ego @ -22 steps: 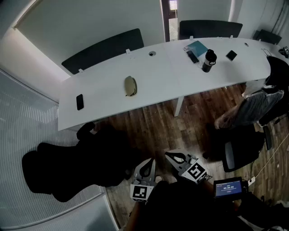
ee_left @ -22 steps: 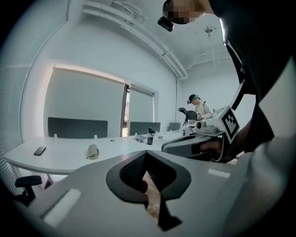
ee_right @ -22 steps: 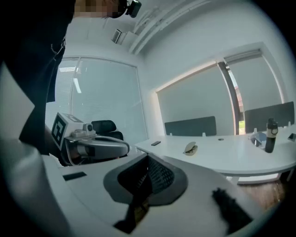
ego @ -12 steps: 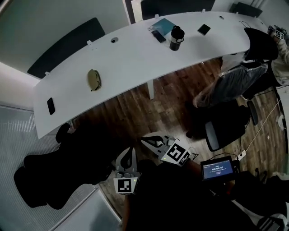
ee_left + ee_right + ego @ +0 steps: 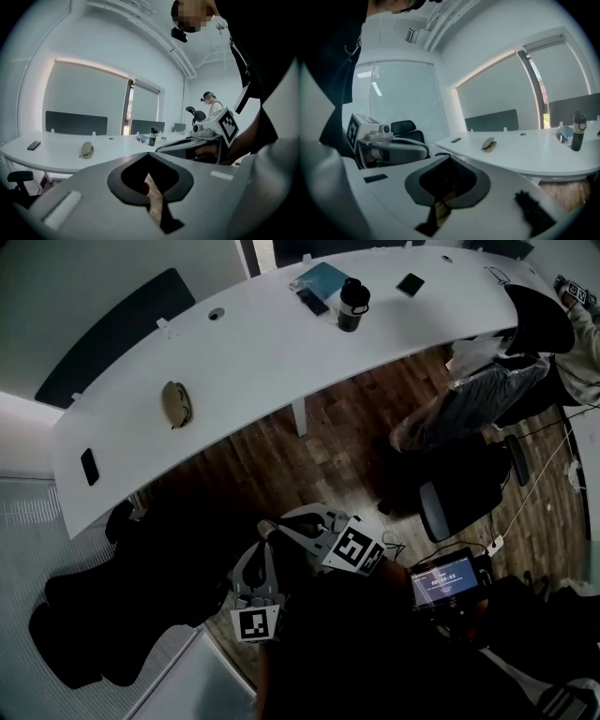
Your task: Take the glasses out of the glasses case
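The tan glasses case [image 5: 174, 403] lies on the long white table [image 5: 253, 362], left of its middle, and its lid looks slightly ajar. I also see the case [image 5: 86, 149] in the left gripper view and, far ahead, the case [image 5: 489, 145] in the right gripper view. My left gripper [image 5: 268, 547] and right gripper [image 5: 270, 525] hang over the wooden floor, well short of the table. Both are shut with nothing between the jaws. The left gripper [image 5: 148, 156] sees the right one [image 5: 197, 144] at its side. The right gripper [image 5: 450, 160] sees the left one [image 5: 393, 143].
A black phone [image 5: 89, 466] lies near the table's left end. A black bottle [image 5: 353, 304], a blue notebook [image 5: 320, 278] and a second phone [image 5: 410, 284] sit at the far right. A seated person [image 5: 487, 395] and an office chair [image 5: 459, 507] are at right; black chairs [image 5: 141, 587] at left.
The head view has swung, so the table and the case now sit further left and higher. Both grippers stay shut and low in the picture, tips drawn closer together.
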